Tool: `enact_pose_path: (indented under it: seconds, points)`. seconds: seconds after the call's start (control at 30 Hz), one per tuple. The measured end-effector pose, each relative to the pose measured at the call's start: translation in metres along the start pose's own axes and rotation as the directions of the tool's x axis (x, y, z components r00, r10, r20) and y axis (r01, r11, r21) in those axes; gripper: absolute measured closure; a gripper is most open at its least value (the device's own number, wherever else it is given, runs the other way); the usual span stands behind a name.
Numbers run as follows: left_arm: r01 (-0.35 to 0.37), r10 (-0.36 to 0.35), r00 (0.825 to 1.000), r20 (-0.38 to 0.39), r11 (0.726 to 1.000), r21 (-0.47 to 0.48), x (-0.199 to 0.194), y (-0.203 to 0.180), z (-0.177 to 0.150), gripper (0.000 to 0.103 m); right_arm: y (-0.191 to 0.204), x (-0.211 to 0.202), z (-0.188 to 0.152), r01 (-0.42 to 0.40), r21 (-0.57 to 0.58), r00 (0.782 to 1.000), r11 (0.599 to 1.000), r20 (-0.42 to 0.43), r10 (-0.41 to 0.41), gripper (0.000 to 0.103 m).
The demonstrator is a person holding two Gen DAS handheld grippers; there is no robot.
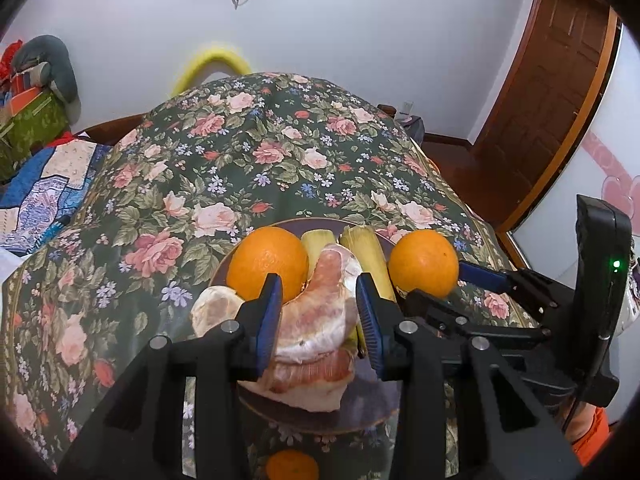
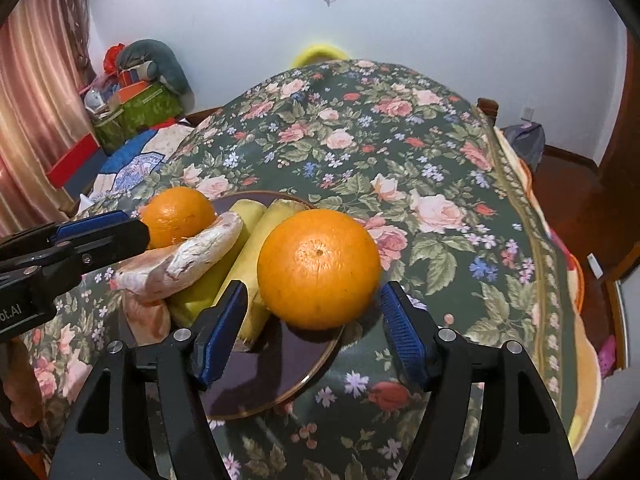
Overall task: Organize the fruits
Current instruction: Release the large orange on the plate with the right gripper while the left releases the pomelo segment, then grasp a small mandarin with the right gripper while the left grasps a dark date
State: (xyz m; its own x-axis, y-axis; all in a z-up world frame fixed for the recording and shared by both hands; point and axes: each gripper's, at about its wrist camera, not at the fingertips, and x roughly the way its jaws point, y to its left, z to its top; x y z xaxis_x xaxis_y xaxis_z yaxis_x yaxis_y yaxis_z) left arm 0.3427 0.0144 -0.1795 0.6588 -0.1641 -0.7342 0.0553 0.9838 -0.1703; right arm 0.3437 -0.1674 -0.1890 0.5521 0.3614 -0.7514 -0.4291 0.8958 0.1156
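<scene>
Floral cloth (image 1: 248,168) covered the table, with a dark glossy plate (image 1: 360,416) near the camera in the left wrist view. On it the left gripper (image 1: 320,312) had its blue ribbed pads against both sides of a pale pink pomelo segment (image 1: 320,320), hiding its lower end; an orange (image 1: 268,264) sat left, corn cobs behind. In the right wrist view the right gripper (image 2: 316,328) stood spread around a dimpled orange (image 2: 320,268) at the plate's right rim, pads apart from it.

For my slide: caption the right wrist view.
Open right tool flanks an orange on a dark plate beside pomelo segments.
</scene>
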Motion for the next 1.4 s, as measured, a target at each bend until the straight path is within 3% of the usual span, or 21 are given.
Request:
enact_pose_path:
  seconds: [0.27,0.83,1.23,1.4]
  points:
    - [-0.01,0.011,1.0,0.028,1.0,-0.007,-0.04,-0.002,-0.009,0.064,0.01,-0.043,-0.001,0.01,-0.003,0.998,1.0,0.067,-0.01,0.037]
    - [-0.033,0.033,0.997,0.064,0.999,0.001,-0.128,-0.011,-0.068,0.046,0.051,-0.134,-0.037,-0.023,-0.006,0.986,1.0,0.166,0.024,0.037]
    - [-0.045,0.045,0.998,0.049,0.999,-0.01,-0.15,-0.011,-0.108,0.027,0.073,-0.137,-0.069,0.018,-0.056,0.99,0.998,0.141,-0.01,0.037]
    - [-0.048,0.049,0.999,0.023,0.999,-0.016,-0.144,-0.007,-0.121,0.024,0.08,-0.125,-0.081,0.024,-0.078,0.994,0.997,0.108,-0.015,0.037]
